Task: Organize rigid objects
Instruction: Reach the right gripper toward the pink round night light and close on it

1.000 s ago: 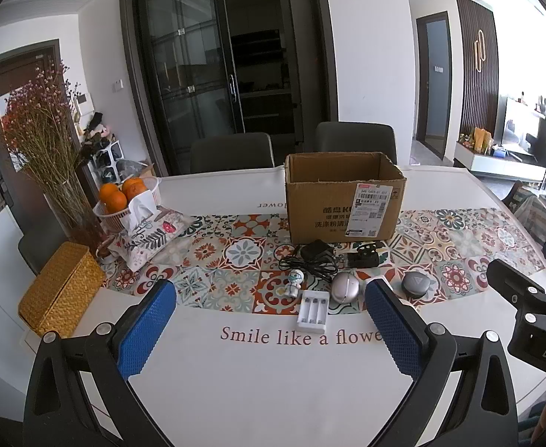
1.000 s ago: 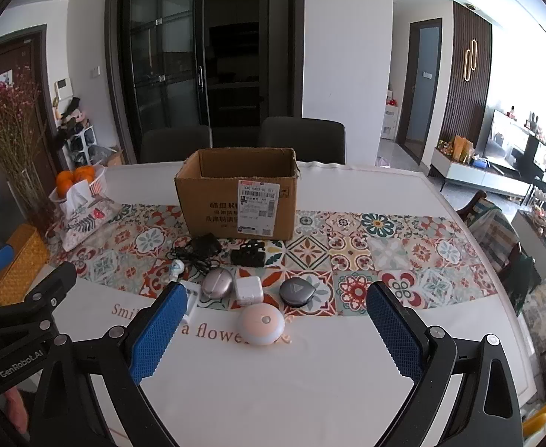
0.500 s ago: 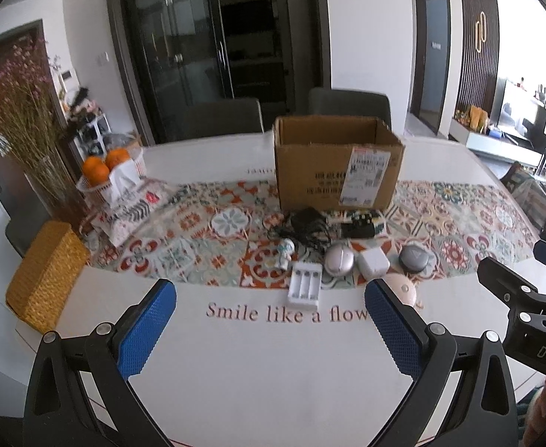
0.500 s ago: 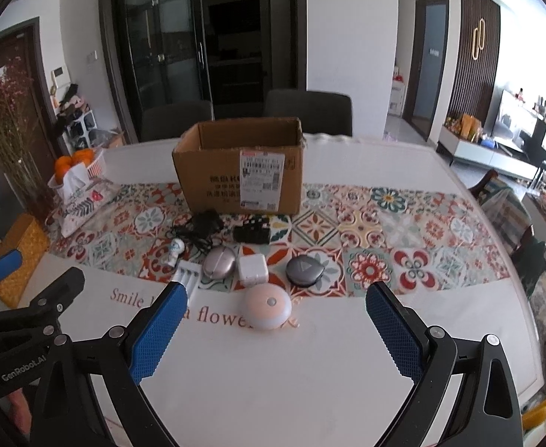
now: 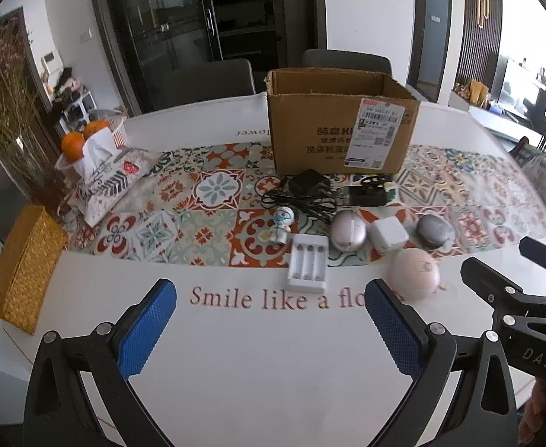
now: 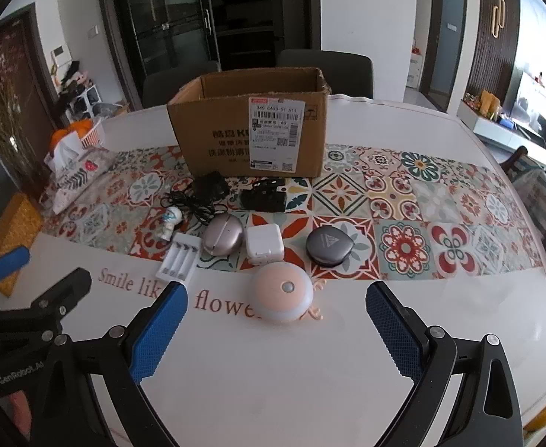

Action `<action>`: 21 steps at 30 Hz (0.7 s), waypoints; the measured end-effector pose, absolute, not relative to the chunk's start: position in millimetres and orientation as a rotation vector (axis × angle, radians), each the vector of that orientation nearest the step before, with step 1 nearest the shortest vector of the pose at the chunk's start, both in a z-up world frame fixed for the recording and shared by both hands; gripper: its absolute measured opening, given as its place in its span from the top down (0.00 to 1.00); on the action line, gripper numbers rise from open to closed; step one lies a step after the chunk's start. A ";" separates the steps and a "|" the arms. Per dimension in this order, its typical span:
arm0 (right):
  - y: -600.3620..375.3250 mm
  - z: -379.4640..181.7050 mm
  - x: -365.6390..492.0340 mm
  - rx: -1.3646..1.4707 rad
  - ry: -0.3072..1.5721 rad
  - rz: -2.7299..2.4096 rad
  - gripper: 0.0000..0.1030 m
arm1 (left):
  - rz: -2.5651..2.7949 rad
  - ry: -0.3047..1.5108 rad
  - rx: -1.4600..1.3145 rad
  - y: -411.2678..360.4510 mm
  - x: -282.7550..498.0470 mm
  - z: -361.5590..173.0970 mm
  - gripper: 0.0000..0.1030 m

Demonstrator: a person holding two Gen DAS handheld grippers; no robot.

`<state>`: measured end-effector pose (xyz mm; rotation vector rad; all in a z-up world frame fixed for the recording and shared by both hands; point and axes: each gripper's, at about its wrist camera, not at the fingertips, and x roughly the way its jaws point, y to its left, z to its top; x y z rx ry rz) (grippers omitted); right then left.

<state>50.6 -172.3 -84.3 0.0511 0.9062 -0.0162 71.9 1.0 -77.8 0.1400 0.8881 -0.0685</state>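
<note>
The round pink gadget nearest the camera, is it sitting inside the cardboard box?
No, the round pink gadget lies on the white table in front of the cardboard box, well apart from it.

**Colours on the table**

The table point(image 6: 273, 391) is white with dusky-red lettering. Across it runs a runner point(image 6: 403, 216) of floral tiles in red, teal, yellow and cream. The cardboard box point(image 6: 213, 141) is brown with a white label. Before it lie a black adapter point(image 6: 209, 186), a pinkish-silver case point(image 6: 222, 238), a white cube charger point(image 6: 264, 246), a dark grey case point(image 6: 328, 247), a peach round lamp point(image 6: 282, 292) and a white battery holder point(image 5: 307, 266). The finger pads point(image 5: 144, 329) are blue with a mesh texture. Oranges point(image 5: 73, 143) are orange; the woven box point(image 5: 25, 264) is golden yellow.
</note>
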 end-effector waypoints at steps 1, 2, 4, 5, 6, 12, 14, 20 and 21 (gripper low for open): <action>-171.5 -88.0 53.0 0.049 0.906 -0.012 0.06 | -0.071 0.883 0.150 0.9 74.4 -80.7 0.00; -171.0 -90.3 55.0 0.049 0.907 -0.009 0.06 | -0.065 0.875 0.160 0.6 77.1 -84.3 0.00; -169.7 -99.2 61.0 0.043 0.915 -0.009 0.06 | -0.071 0.874 0.168 0.0 81.5 -90.2 0.00; -169.3 -103.7 64.1 0.042 0.918 -0.008 0.06 | -0.071 0.877 0.171 0.3 84.5 -94.1 0.00; -168.2 -109.7 68.2 0.038 0.921 -0.012 0.06 | -0.071 0.886 0.174 0.8 88.9 -100.0 0.00; -166.1 -137.9 86.0 0.040 0.954 -0.025 0.08 | -0.072 0.942 0.183 3.7 108.0 -130.3 0.00; -166.7 -147.5 91.1 0.058 0.973 -0.024 0.10 | -0.072 0.957 0.179 4.5 113.0 -138.2 0.00; -171.0 -174.9 102.3 0.096 1.028 -0.030 0.15 | -0.081 0.970 0.195 -1.2 123.1 -155.0 0.00; -172.4 -179.2 104.6 0.106 1.037 -0.034 0.15 | -0.087 0.977 0.193 -1.8 125.6 -157.5 0.00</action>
